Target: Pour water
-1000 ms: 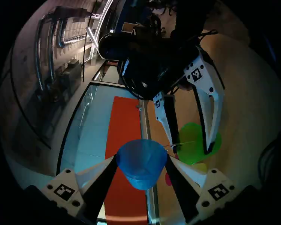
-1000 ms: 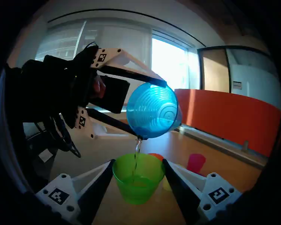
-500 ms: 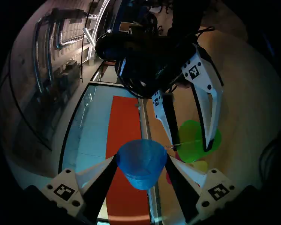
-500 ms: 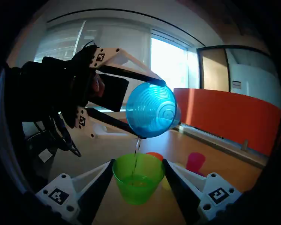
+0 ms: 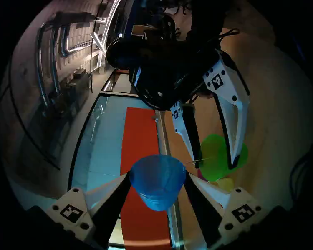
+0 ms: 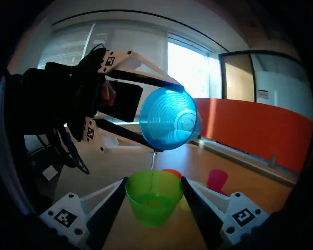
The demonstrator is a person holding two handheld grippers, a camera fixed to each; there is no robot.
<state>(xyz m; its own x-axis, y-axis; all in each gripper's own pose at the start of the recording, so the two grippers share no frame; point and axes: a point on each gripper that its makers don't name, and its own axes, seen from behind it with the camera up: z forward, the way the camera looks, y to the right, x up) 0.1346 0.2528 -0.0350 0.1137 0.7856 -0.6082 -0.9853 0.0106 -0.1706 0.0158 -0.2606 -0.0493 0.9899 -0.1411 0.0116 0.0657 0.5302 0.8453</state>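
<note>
- Left gripper [image 5: 157,178]: clenched on a blue cup [image 5: 157,189], with one finger pressed against each side of the cup wall. In the right gripper view it is seen held by a hand [image 6: 69,102] in a dark covering, raised above and ahead of the right gripper.
- Blue cup: see-through and ribbed. It is tipped steeply onto its side, and its lowest lip is placed directly above the green cup.
- Water [image 6: 152,164]: a thin stream is seen falling from the blue cup's lower lip into the green cup. A shallow pool is visible at the bottom of the green cup.
- Right gripper [image 6: 153,183]: closed on a green cup [image 6: 152,210], which is grasped between both fingers.
- Green cup: held upright with its mouth upward, below the left gripper's fingertips. Whether it rests on the table or is lifted cannot be told.
- Orange cup [image 6: 172,171]: only the rim is seen, just behind the green cup, between the right gripper's fingers.
- Yellow cup [image 6: 184,204]: mostly hidden behind the right gripper's right finger.
- Pink cup [image 6: 218,180]: stood on the table beyond the right gripper's right finger, apart from the green cup.
- Table [image 6: 248,185]: wooden, located beneath both grippers.
- Orange panel [image 6: 261,133]: located beyond the table, ahead and to the right of the right gripper.
- Window [image 6: 188,71]: bright, located behind the left gripper.
</note>
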